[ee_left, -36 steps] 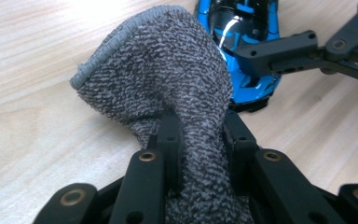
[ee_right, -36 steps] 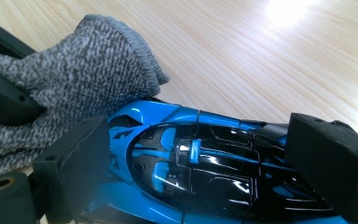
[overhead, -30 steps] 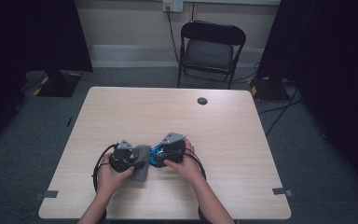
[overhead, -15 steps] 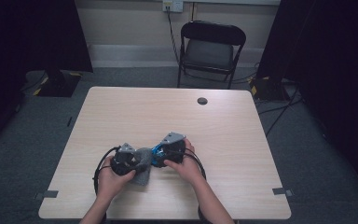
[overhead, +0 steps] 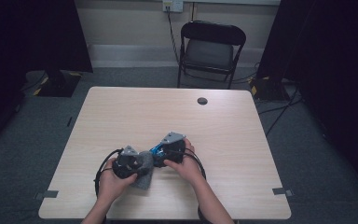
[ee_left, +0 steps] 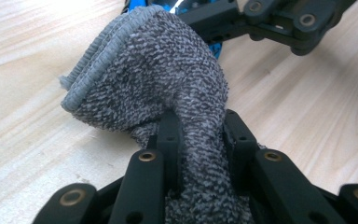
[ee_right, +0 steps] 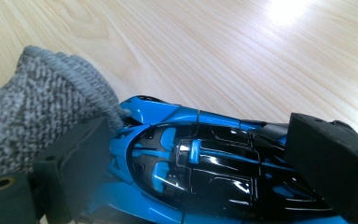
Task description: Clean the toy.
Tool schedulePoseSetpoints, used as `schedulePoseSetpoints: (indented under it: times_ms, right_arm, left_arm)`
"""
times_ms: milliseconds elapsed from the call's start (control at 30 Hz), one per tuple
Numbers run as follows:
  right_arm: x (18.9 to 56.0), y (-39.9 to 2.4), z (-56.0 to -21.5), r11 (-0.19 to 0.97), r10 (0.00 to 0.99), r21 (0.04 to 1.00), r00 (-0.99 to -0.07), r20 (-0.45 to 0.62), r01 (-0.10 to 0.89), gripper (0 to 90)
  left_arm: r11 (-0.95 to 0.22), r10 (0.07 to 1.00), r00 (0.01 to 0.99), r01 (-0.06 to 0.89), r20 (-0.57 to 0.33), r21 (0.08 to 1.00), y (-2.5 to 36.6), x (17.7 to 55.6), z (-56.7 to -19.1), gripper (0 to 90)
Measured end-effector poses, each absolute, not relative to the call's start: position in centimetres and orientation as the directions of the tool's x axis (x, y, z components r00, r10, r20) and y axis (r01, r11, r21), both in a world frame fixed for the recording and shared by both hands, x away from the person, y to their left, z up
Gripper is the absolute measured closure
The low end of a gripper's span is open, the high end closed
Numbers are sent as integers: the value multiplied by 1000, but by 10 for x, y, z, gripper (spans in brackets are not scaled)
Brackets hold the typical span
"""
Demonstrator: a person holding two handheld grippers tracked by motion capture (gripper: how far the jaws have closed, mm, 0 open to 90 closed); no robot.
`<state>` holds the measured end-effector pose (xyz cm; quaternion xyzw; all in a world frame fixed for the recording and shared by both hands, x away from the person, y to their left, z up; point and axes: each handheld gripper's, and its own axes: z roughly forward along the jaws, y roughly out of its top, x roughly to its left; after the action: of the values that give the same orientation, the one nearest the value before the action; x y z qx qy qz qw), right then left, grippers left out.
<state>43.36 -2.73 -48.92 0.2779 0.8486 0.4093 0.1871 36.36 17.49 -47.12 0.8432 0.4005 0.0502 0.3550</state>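
Toy car (ee_right: pixel 205 168): blue and black, low over the counter (overhead: pixel 223 126) near its front edge, clamped across its body by right hand-held gripper (overhead: pixel 170 150) | sock (ee_left: pixel 168 88): grey, pinched in left hand-held gripper (ee_left: pixel 200 140), cuff touching the car's end
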Motion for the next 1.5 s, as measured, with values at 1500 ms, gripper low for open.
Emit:
schedulePoseSetpoints:
  times_ms: [1500]
  right_arm:
    - [435, -28, -489, 512, 627, 796, -774, -90, 323, 65]
  left_arm:
    - [-548, 604, 777, 567, -177, 614, 134, 340, -468, 725]
